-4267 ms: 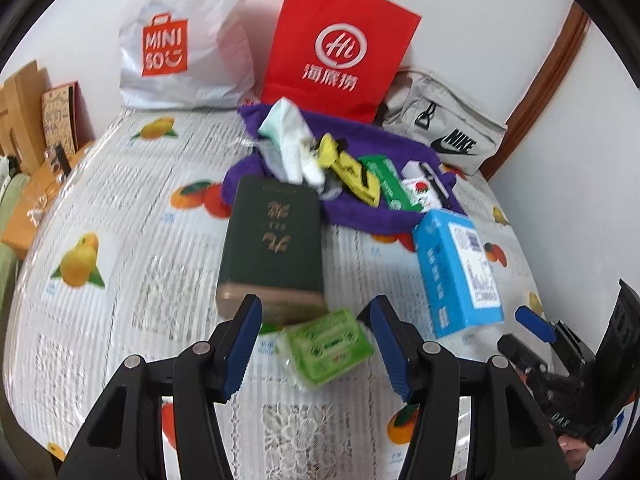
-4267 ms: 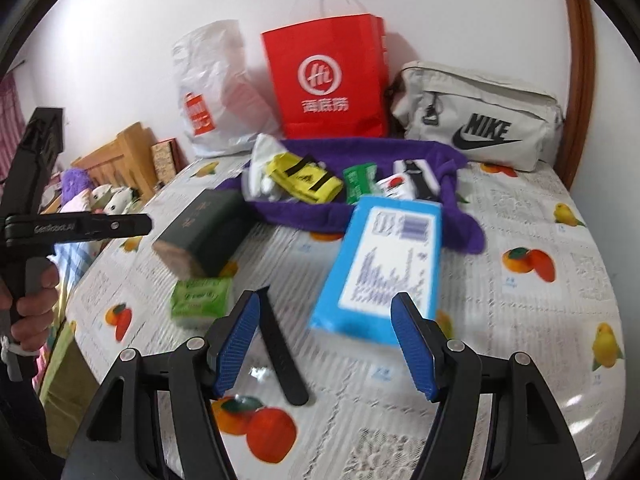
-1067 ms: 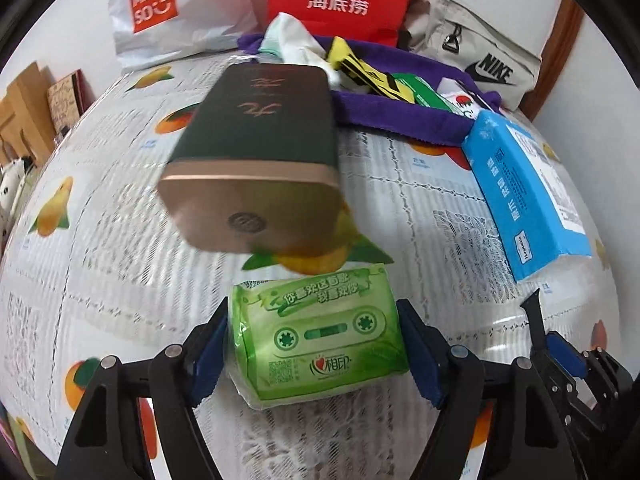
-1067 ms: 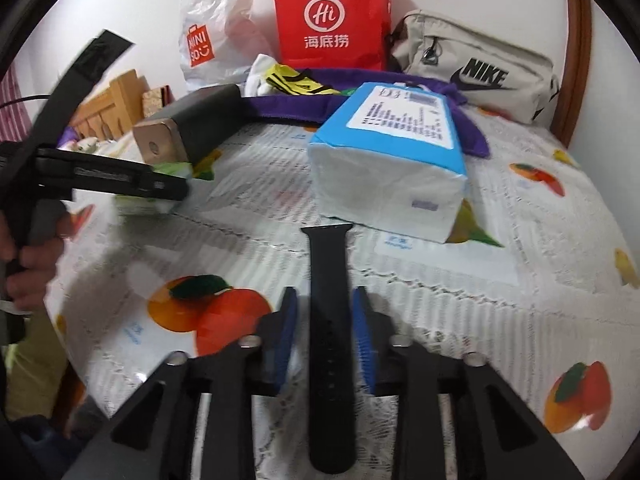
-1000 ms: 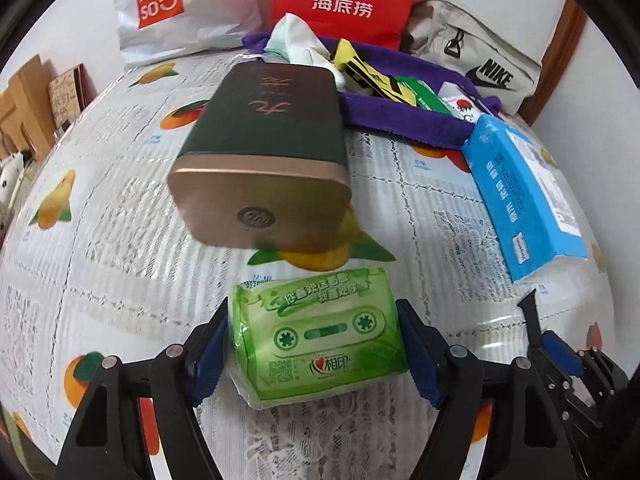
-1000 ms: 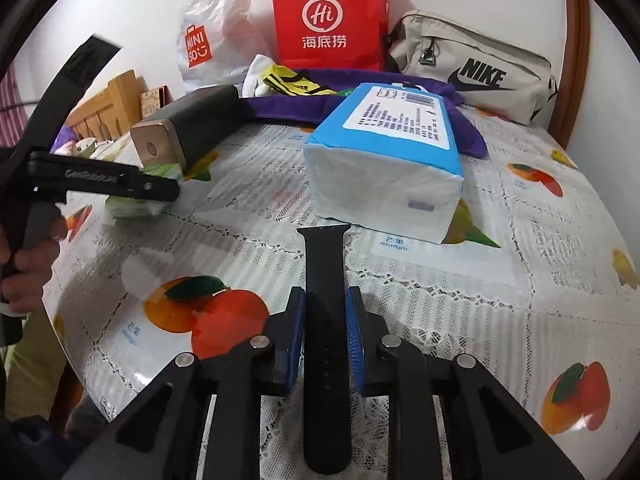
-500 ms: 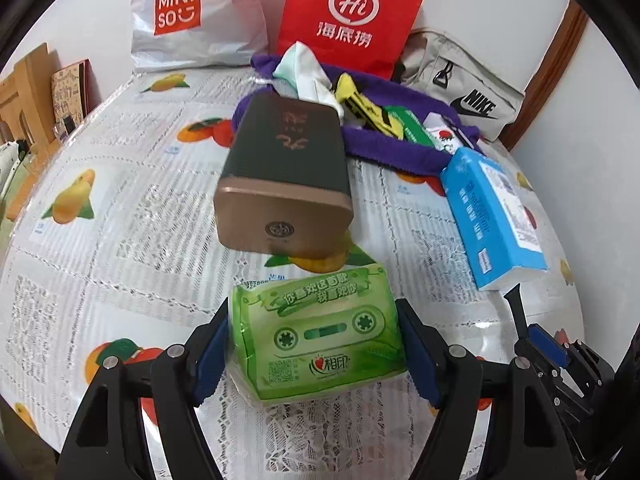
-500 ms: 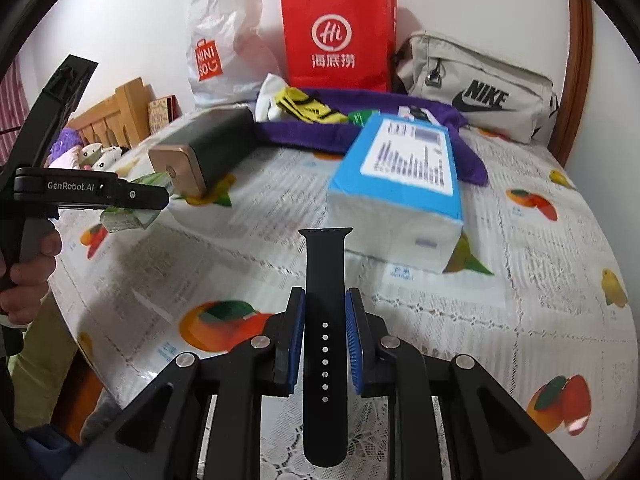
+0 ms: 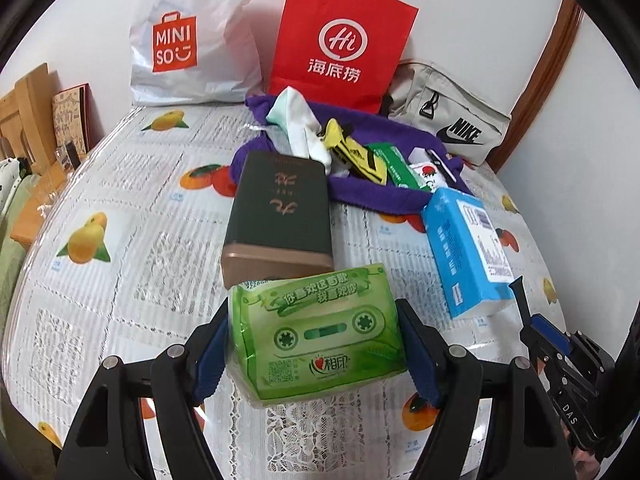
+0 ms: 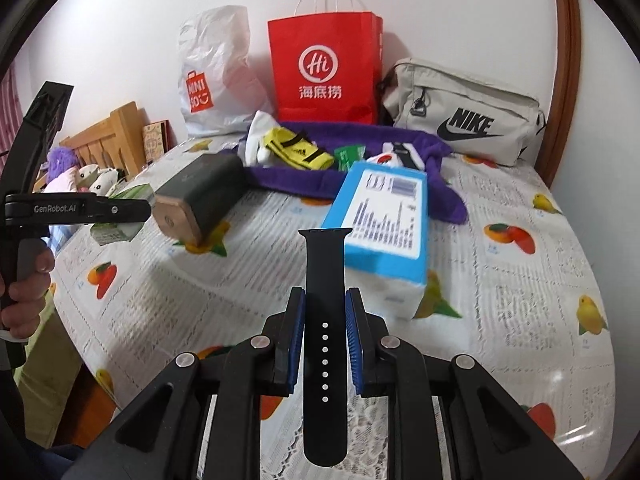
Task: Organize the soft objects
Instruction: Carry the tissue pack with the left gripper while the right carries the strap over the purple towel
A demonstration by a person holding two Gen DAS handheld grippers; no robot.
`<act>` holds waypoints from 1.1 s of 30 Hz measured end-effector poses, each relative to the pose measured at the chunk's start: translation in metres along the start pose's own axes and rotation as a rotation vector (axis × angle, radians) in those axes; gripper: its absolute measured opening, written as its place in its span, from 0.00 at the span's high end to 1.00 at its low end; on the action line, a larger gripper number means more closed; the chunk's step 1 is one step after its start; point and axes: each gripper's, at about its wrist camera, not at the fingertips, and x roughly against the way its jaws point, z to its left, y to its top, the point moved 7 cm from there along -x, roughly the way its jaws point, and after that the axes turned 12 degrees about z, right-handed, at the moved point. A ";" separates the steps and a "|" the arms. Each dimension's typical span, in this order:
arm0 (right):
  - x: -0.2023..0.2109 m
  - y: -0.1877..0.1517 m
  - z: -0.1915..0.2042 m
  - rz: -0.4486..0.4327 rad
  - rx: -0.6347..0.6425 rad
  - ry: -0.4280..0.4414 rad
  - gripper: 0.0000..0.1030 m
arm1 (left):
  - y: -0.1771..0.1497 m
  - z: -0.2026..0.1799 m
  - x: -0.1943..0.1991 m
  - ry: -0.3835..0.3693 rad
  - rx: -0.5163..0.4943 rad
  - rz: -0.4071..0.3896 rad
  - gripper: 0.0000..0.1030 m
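One green tissue pack [image 9: 320,330] sits pinched between the blue pads of the left claw [image 9: 316,350], lifted above the surface [image 9: 120,208]; one black strap [image 10: 324,320] is clamped upright in the right claw [image 10: 325,340], its pads pressed tight on it. On the surface lie one dark tin [image 9: 280,216] and one blue tissue box [image 9: 466,244] — behind them one purple cloth [image 9: 372,196] heaped with small items, then two shopping bags, white [image 9: 188,40] and red [image 9: 340,40], and one grey pouch [image 9: 448,120].
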 end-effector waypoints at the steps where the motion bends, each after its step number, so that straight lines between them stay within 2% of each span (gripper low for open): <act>1: 0.001 0.002 -0.001 -0.001 -0.001 0.000 0.80 | 0.002 -0.001 0.002 0.000 -0.003 -0.003 0.28; 33: 0.002 0.087 -0.026 -0.039 -0.039 -0.009 0.80 | 0.065 -0.008 0.029 0.019 -0.013 -0.070 0.28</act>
